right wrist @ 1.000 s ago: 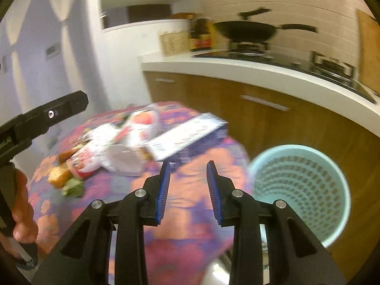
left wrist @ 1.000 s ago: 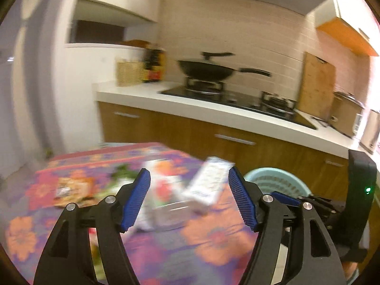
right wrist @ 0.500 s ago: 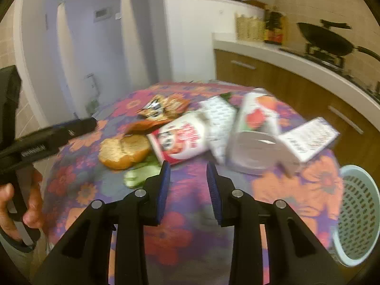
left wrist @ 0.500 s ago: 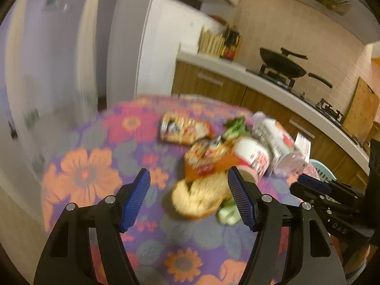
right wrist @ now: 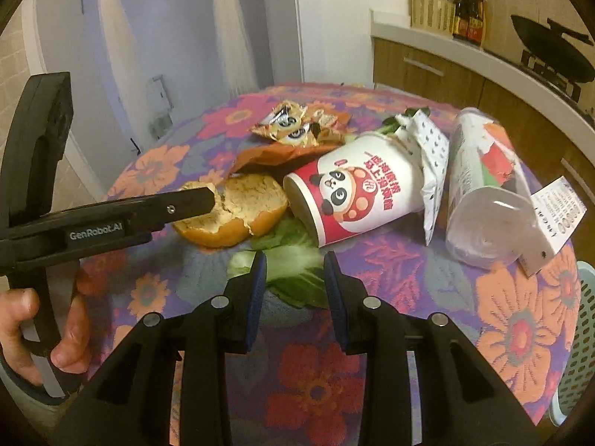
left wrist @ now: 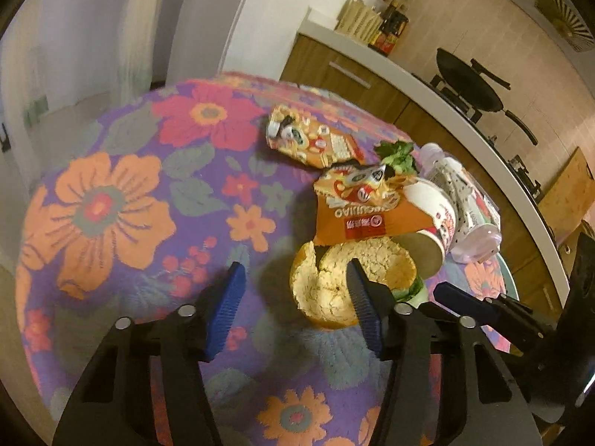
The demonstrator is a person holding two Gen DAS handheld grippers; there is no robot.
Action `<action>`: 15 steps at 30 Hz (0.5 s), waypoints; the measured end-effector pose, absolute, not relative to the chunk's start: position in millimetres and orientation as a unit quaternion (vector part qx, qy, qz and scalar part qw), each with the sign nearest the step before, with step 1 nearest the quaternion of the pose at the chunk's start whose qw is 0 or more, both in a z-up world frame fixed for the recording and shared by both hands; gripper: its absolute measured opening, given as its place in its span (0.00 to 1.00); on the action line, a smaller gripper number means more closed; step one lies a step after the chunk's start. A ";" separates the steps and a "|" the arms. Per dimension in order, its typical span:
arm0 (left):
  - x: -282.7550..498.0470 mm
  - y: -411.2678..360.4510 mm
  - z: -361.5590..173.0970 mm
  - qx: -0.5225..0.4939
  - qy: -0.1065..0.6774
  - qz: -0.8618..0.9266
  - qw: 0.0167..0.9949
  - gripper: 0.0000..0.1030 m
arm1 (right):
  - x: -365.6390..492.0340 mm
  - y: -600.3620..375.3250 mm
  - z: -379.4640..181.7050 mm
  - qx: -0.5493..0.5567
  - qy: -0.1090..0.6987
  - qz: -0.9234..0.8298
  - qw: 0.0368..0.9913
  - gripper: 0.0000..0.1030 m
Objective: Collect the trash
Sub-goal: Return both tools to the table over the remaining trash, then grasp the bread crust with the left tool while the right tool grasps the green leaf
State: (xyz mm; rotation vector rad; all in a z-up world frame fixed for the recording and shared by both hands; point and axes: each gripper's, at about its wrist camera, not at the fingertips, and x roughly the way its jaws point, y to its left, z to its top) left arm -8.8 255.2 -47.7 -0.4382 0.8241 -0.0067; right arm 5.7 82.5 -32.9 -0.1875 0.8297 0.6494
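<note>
Torn bread bun (left wrist: 353, 278); cracked, crumbly, beside tipped panda cup (right wrist: 357, 193)

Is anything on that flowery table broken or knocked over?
Yes. The panda paper cup lies tipped on its side, a clear plastic cup beside it is down too, the bread bun is cracked, and loose green leaves lie on the tablecloth.

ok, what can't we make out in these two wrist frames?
- Basket: right wrist view, cut off by the frame edge; contents unseen.
- Paper cup inside: mouth faces away in both views.
- Lettuce: blurred, partly behind right gripper.
- Bun contact: left gripper finger overlaps it; touching unclear.
</note>
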 end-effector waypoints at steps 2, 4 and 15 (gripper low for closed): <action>-7.8 253.7 -48.2 -0.204 0.397 0.001 0.895 0.46 | 10.4 85.0 -35.5 -0.087 0.403 0.309 0.857 0.28; -5.6 249.6 -48.2 -0.189 0.400 0.003 0.897 0.37 | 13.0 86.2 -36.9 -0.085 0.408 0.305 0.856 0.28; -14.8 249.2 -46.9 -0.193 0.393 -0.007 0.899 0.02 | 18.4 79.2 -37.9 -0.060 0.419 0.308 0.852 0.51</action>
